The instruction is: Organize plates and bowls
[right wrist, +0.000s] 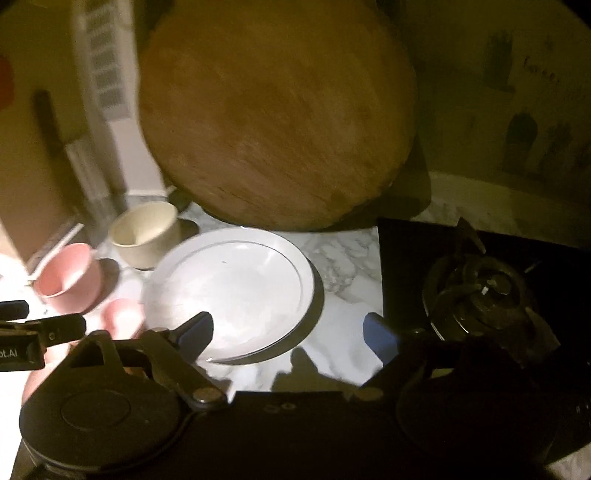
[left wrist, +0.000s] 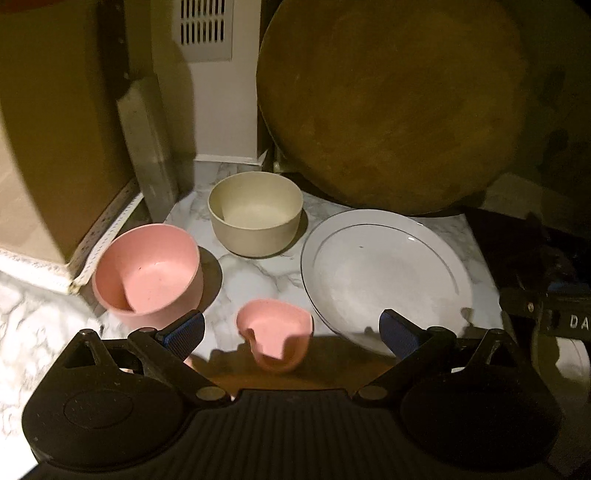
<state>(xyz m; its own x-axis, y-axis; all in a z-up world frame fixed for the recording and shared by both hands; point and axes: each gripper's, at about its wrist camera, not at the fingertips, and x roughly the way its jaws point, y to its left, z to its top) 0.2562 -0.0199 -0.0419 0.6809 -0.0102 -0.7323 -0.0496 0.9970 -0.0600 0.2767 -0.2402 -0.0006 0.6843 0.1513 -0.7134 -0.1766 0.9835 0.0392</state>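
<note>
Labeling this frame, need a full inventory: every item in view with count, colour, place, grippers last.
large pink bowl: 1, pink, left side of counter, upright
small pink bowl: 1, pink, front centre, between the left gripper's fingers but untouched
beige bowl: 1, cream, behind the pink bowls
plate: 1, white with thin dark rim line, right of the bowls
round wooden board: 1, brown, leaning upright behind the plate
marble counter: 1, white and grey, under everything
stove burner: 1, black, right of the plate
wall vent: 1, white, back wall
left gripper: 1, black with blue fingers, open
right gripper: 1, black with blue fingers, open over the plate's near edge
</note>
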